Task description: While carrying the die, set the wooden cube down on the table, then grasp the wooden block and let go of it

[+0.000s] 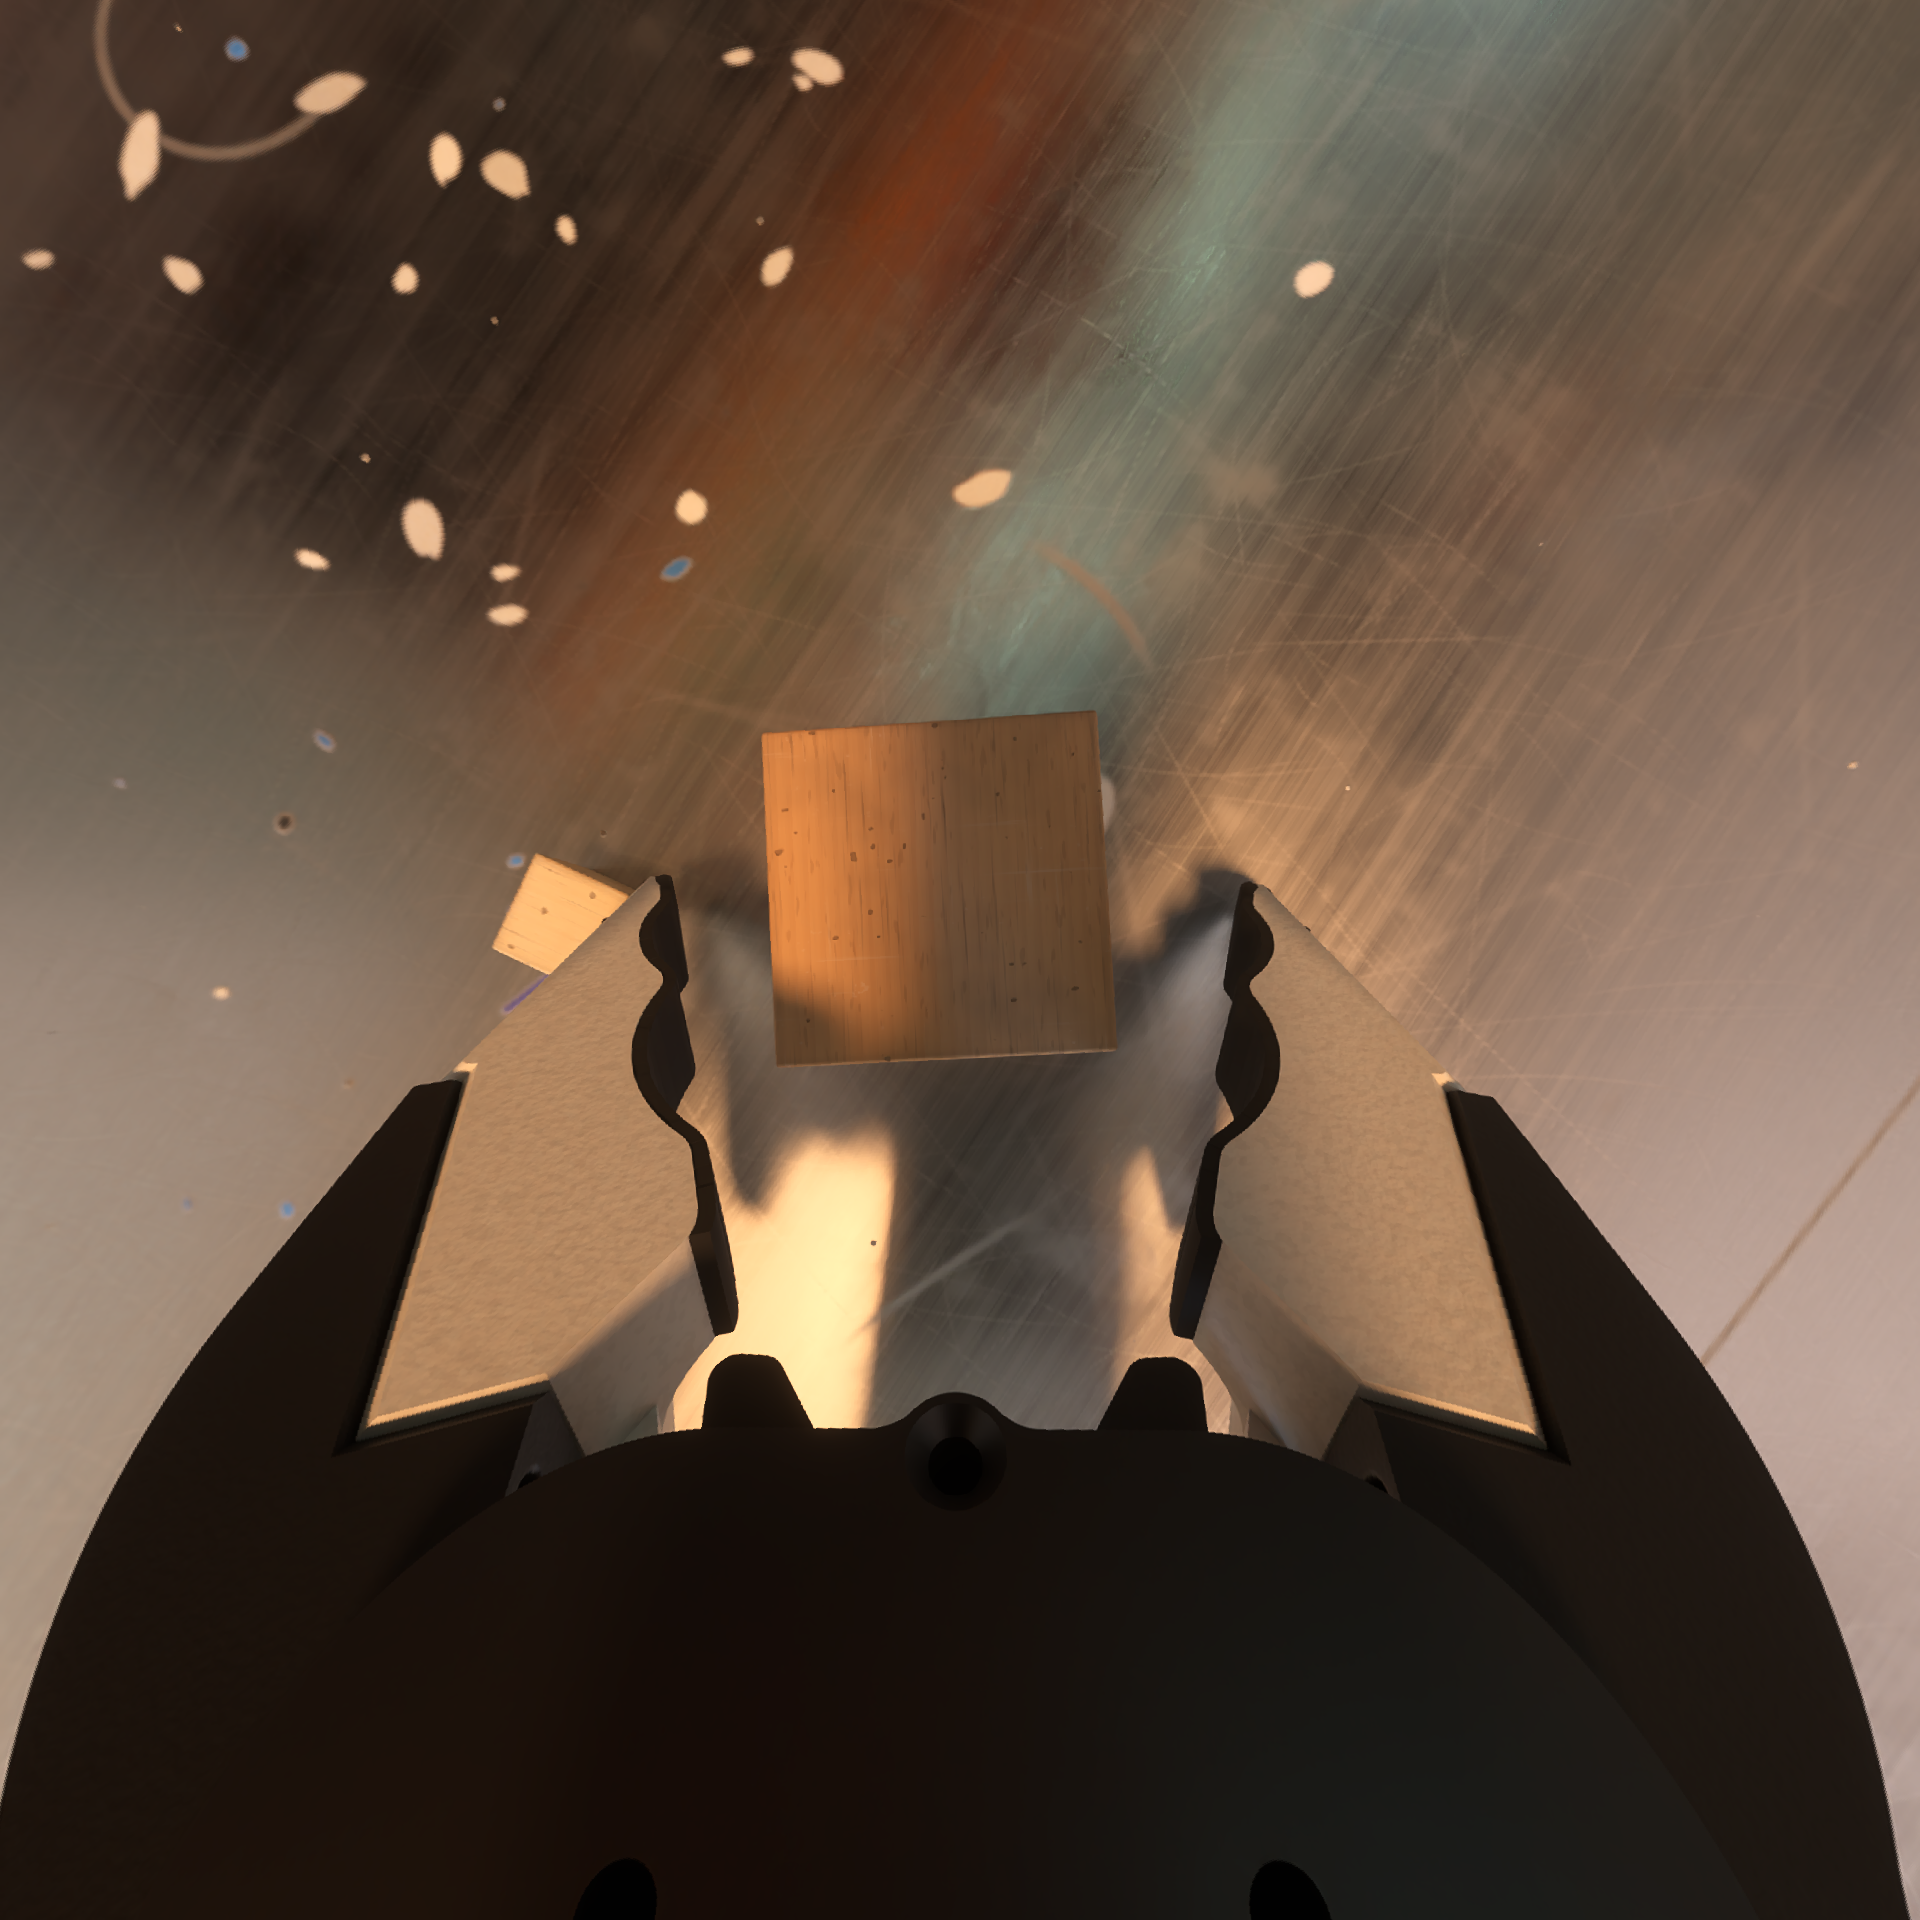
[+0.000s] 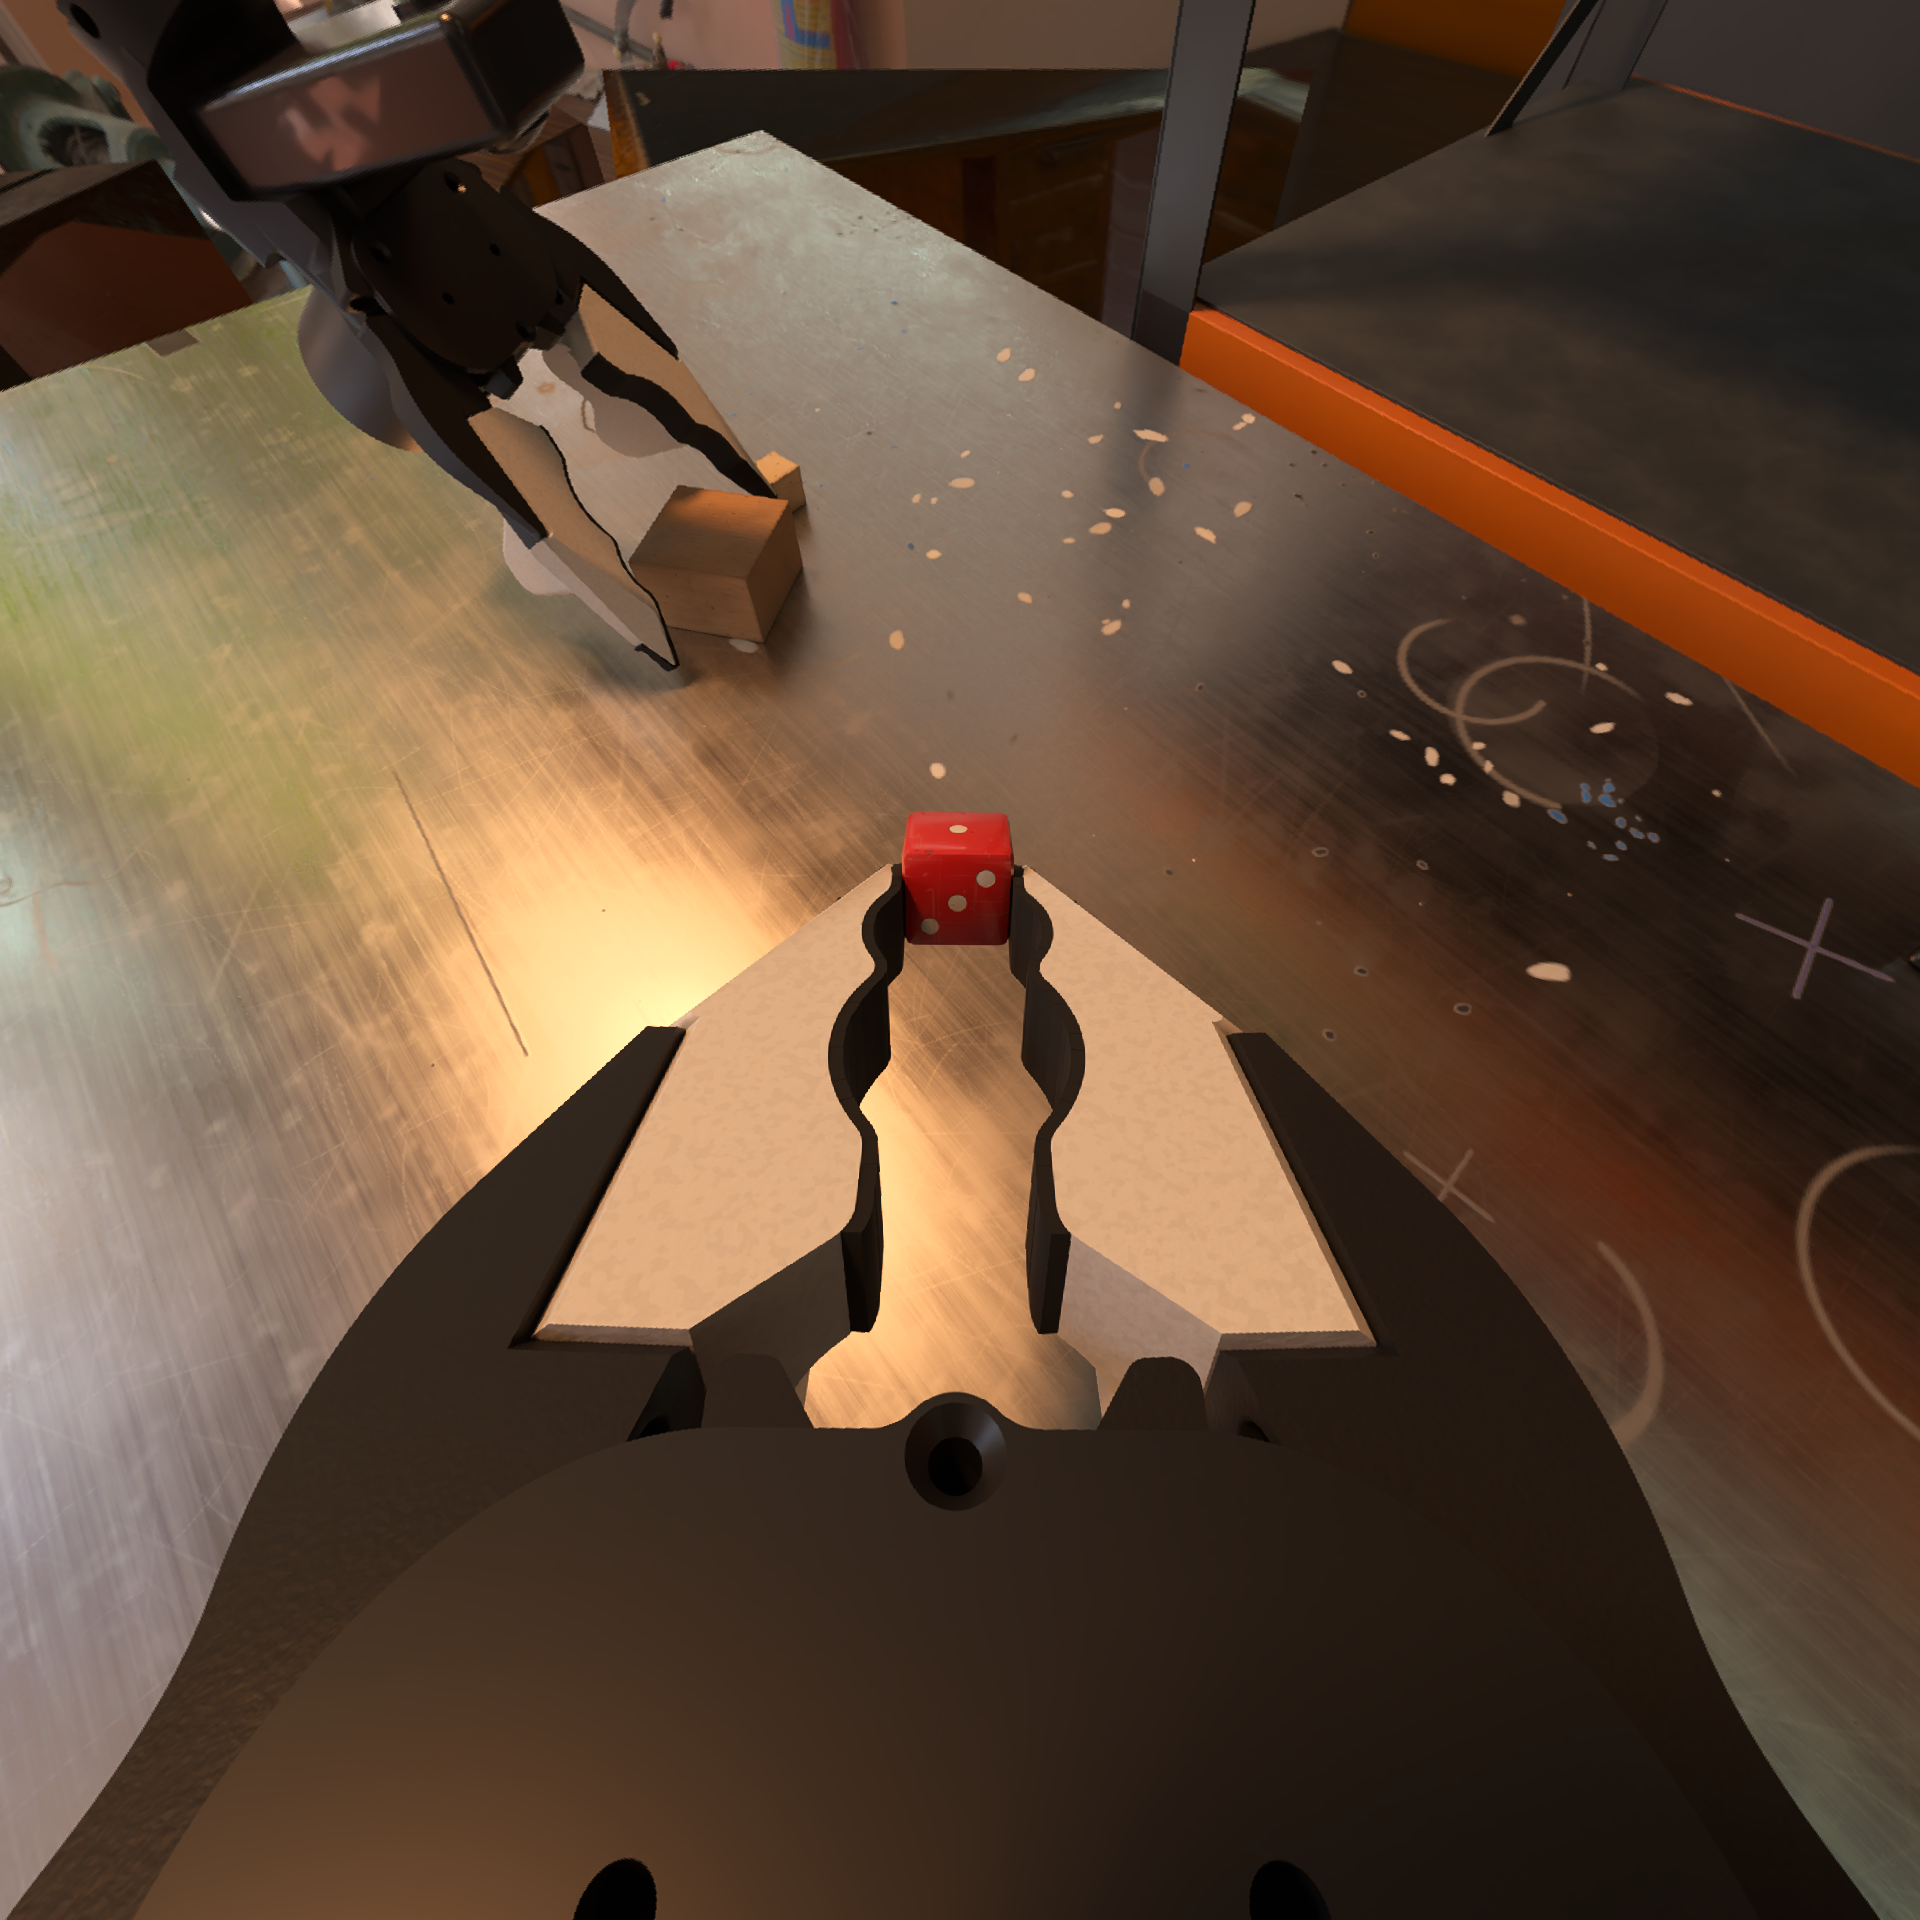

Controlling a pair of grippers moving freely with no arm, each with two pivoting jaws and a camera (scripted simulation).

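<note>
Left wrist view shows your left gripper (image 1: 951, 1049) with fingers spread wide around the wooden block (image 1: 938, 888), not touching it; the block sits on the desk (image 1: 1455, 623). A small wooden cube (image 1: 556, 911) lies just left, beyond the left finger. Your right gripper (image 2: 957, 896) pinches the red die (image 2: 957, 878) at its fingertips, nearer you.
</note>
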